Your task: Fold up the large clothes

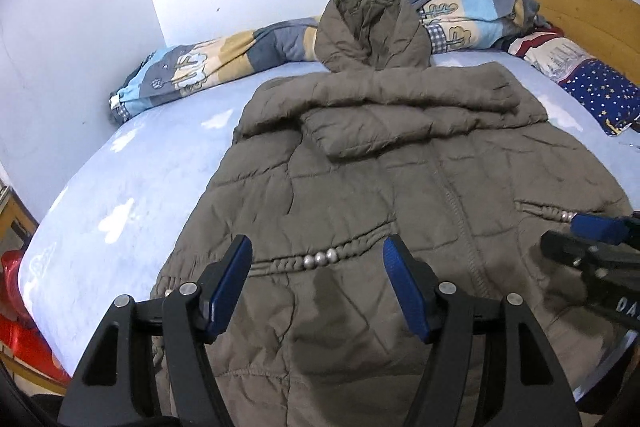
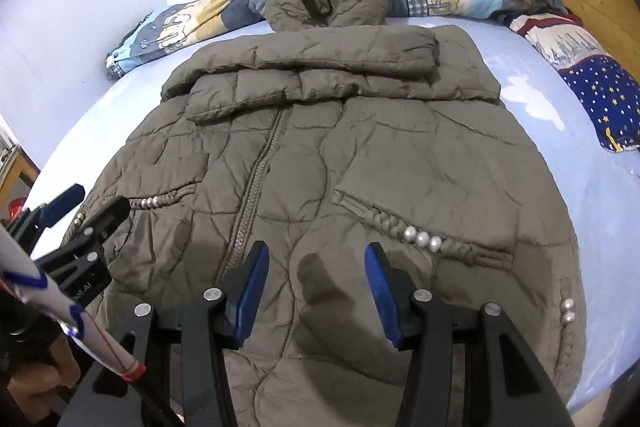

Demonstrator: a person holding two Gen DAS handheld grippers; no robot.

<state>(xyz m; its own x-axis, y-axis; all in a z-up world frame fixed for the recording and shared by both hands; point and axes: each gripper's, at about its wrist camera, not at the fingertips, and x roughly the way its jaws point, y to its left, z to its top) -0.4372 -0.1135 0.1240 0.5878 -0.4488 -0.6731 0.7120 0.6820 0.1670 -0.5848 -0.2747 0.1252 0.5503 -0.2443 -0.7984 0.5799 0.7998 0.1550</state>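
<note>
A large olive-brown quilted hooded coat (image 1: 380,187) lies front up on the light blue bed (image 1: 120,195), hood (image 1: 370,27) at the far end, both sleeves folded across the chest. It also shows in the right wrist view (image 2: 340,155). My left gripper (image 1: 318,263) is open and empty, hovering over the coat's lower left part near a pocket with silver beads (image 1: 320,259). My right gripper (image 2: 316,267) is open and empty over the lower right part, near the zipper (image 2: 256,187). Each gripper shows at the edge of the other's view: the right gripper (image 1: 576,231), the left gripper (image 2: 100,203).
A rolled patchwork quilt (image 1: 192,71) lies along the wall behind the hood. A starry blue pillow (image 1: 600,87) sits at the right by the wooden headboard (image 1: 580,3). A red object (image 1: 16,307) is beside the bed at the left. White walls stand behind the bed.
</note>
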